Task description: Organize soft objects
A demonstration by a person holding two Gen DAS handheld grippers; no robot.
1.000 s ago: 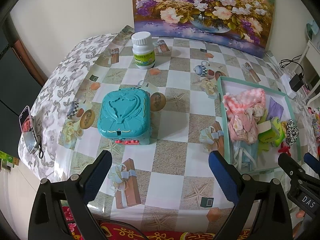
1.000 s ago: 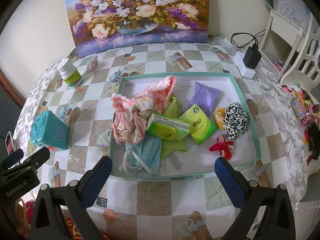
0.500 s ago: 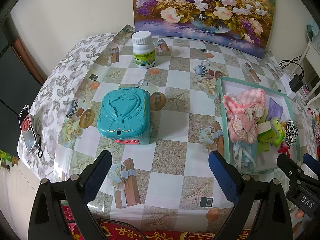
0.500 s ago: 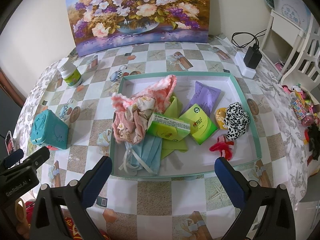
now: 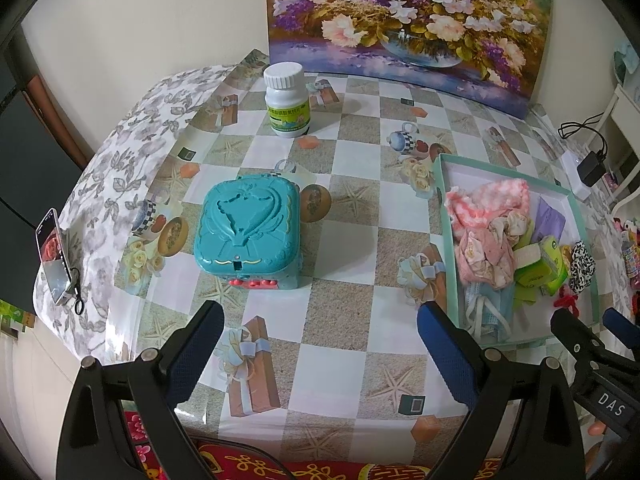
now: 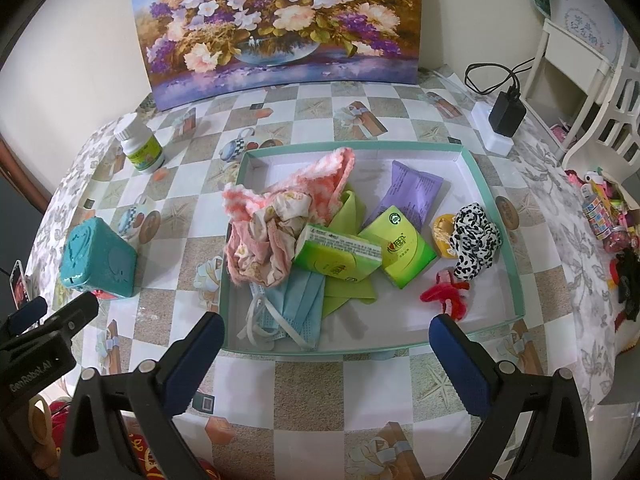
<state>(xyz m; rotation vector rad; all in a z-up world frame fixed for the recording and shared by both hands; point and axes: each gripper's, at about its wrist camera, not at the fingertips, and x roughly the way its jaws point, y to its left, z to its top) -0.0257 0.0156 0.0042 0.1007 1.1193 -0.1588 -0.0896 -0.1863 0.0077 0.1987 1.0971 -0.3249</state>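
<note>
A shallow teal tray (image 6: 502,216) holds soft things: a pink knitted cloth (image 6: 320,184), pink printed fabric (image 6: 260,248), a blue face mask (image 6: 296,304), two green tissue packs (image 6: 404,248), a purple pack (image 6: 412,192), a black-and-white scrunchie (image 6: 474,236) and a red hair tie (image 6: 444,292). The tray also shows in the left wrist view (image 5: 444,200). A closed teal box (image 5: 246,228) stands left of it. My left gripper (image 5: 320,344) is open and empty in front of the box. My right gripper (image 6: 326,356) is open and empty at the tray's near edge.
A white pill bottle (image 5: 286,100) stands at the back left. A flower painting (image 6: 280,24) leans on the wall. A charger and power strip (image 6: 500,120) lie at the back right. A phone (image 5: 52,256) sits at the table's left edge. Small clutter (image 6: 604,216) lies right.
Both grippers stay open and almost still. The left wrist view has drifted very slightly, so the tray sits a touch lower in it.
</note>
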